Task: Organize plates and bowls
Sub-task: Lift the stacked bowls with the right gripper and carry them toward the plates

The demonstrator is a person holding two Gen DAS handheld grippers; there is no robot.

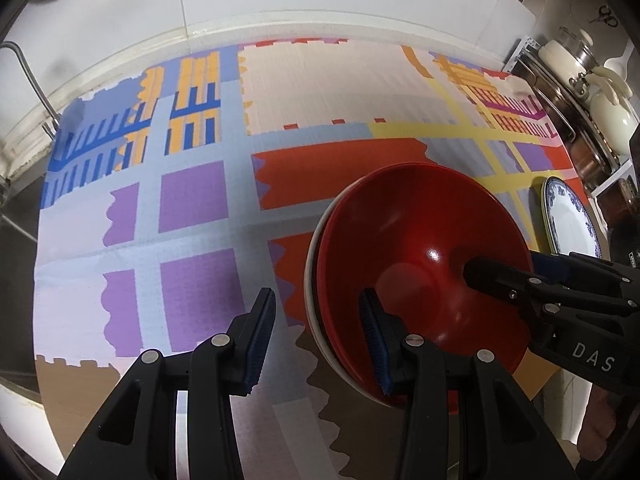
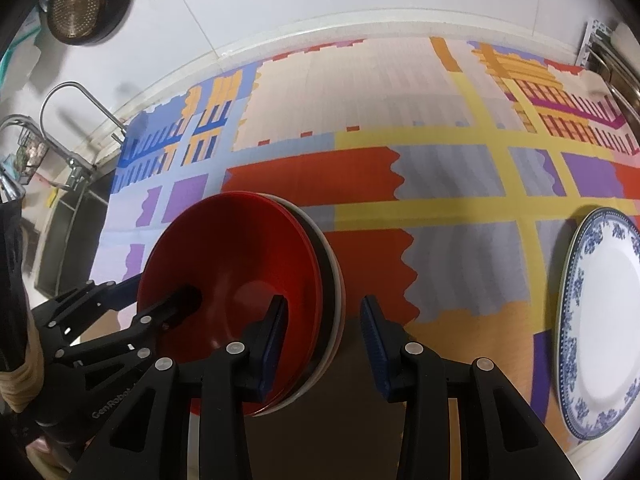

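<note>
Bowls first: it's a nested stack, glossy red ones sitting in a white one, right under both claws at the near edge of the mat. I can't tell if it's resting on the mat or hanging.

The left claw straddles the rim at the stack's 9 o'clock side, one finger inside and one outside. The right claw does the same at 3 o'clock. Both sets of jaws are partway apart around the wall, but whether the pads actually press on it, I can't tell.

My guess on handling: rigid, slick glaze, breakable, and the stack is probably heavy enough that a one-sided pinch would tip it. Taking the rim on opposite sides looks right to me. Keep it level, or the inner bowls could slide.

Further out, a blue-and-white plate lies flat at 3 o'clock, well apart from the stack. At 10 o'clock past the mat are a tap and a strainer on the wall.
</note>
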